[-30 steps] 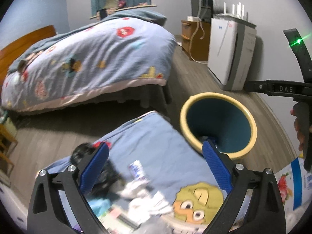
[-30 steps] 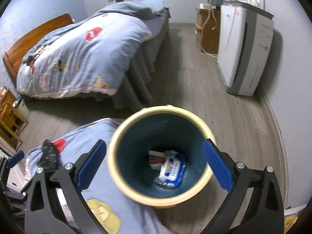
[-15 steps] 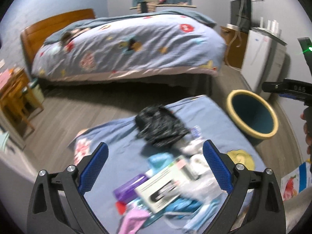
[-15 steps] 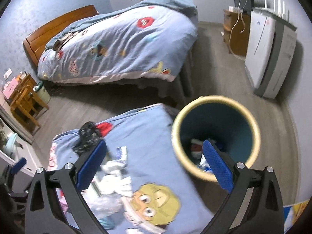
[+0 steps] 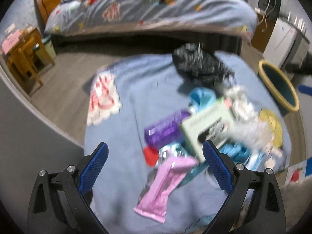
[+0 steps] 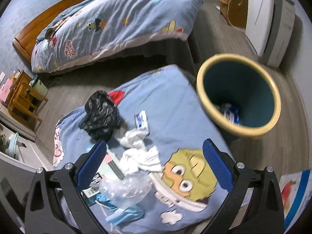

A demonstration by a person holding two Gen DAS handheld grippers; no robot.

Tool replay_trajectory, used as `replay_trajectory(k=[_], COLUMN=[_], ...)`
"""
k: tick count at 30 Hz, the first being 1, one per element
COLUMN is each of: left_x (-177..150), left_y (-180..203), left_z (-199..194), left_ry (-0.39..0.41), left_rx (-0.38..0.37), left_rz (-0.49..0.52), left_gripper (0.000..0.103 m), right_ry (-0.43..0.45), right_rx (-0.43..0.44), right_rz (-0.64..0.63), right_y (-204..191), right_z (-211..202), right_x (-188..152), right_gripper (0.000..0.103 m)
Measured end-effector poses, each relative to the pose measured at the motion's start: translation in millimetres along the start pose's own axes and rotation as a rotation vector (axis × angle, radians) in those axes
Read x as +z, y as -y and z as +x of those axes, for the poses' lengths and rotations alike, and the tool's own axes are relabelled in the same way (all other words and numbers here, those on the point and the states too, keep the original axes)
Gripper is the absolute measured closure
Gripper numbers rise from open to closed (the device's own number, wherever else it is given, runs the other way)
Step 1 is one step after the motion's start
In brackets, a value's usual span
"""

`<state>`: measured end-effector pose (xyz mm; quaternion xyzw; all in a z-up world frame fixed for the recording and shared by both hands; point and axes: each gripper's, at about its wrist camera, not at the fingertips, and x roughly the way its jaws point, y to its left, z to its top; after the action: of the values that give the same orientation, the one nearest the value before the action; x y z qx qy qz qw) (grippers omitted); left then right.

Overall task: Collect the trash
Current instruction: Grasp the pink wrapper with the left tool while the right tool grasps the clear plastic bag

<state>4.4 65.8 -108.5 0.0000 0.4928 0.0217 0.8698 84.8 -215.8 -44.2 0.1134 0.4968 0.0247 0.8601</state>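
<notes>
Two beds fill the room: a far bed [image 6: 117, 23] and a near one, its blue cover [image 6: 175, 101] strewn with rubbish. Just right of the near bed stands the bin [image 6: 238, 93], upright, with a packet already at its bottom. On the cover, from larger to smaller, lie a crumpled black bag [image 6: 101, 115] at the far left of the heap, a pale green box [image 5: 208, 124], white tissues [image 6: 140, 152], clear plastic [image 6: 126, 191], a purple pack [image 5: 165, 128] and a pink wrapper [image 5: 165, 183].

The left claw [image 5: 155, 165] hangs spread above the pink wrapper, holding nothing. The right claw [image 6: 155, 161] is spread too, empty, over the tissues.

The step looks like choosing the next piece. The wrapper lies flat, so the left claw would best come down steeply, straddle a narrow edge and pinch firmly. The left view is blurred, so finer aim is hard to judge.
</notes>
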Motion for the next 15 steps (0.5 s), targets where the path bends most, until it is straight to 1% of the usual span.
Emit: replay_trajectory(k=[3,5,6,7,8,9,10,11,12,13,14,15], left_x=[-13,-19,-21,-23,-24,-25,-27,-28,-28,-28,-29,-29], left_y=[4,7,8,8,7,7,6,6,7,7,8,10], left_z=[16,22,23,25,27,30,34,36,37,37,37,35], left_ry=[-0.08,-0.118,-0.127,-0.142,-0.158,-0.181,-0.201,-0.213,-0.219,-0.222,-0.225,-0.221], left_rx=[0.009,0.008,0.002,-0.009,-0.017,-0.017,-0.015,-0.016,-0.019,-0.024,-0.031,-0.029], left_rz=[0.065,0.095,0.097,0.096,0.093,0.09,0.088,0.089,0.092,0.093,0.095,0.106], left_gripper=[0.009,0.012,0.019,0.03,0.034,0.039,0.045,0.049,0.059,0.068,0.071,0.076], right_ry=[-0.043,-0.071,-0.084,-0.114,-0.141,-0.168,-0.189,-0.216,-0.237,-0.254,-0.267,-0.287], right_rx=[0.01,0.006,0.008,0.017,0.025,0.028,0.029,0.031,0.032,0.032,0.032,0.033], right_rz=[-0.033,-0.064,-0.074,-0.084,-0.093,-0.105,-0.115,-0.126,-0.13,-0.132,-0.134,-0.14], right_y=[-12,-20,-23,-27,-31,-34,-36,-40,-41,-41,-41,-40], right_z=[11,19,22,29,34,39,44,49,53,56,59,62], right_x=[-14,-24,-28,-36,-42,-49,-55,-62,-66,-69,-72,-74], right_gripper=[0.006,0.006,0.007,0.01,0.018,0.023,0.025,0.031,0.042,0.048,0.057,0.067])
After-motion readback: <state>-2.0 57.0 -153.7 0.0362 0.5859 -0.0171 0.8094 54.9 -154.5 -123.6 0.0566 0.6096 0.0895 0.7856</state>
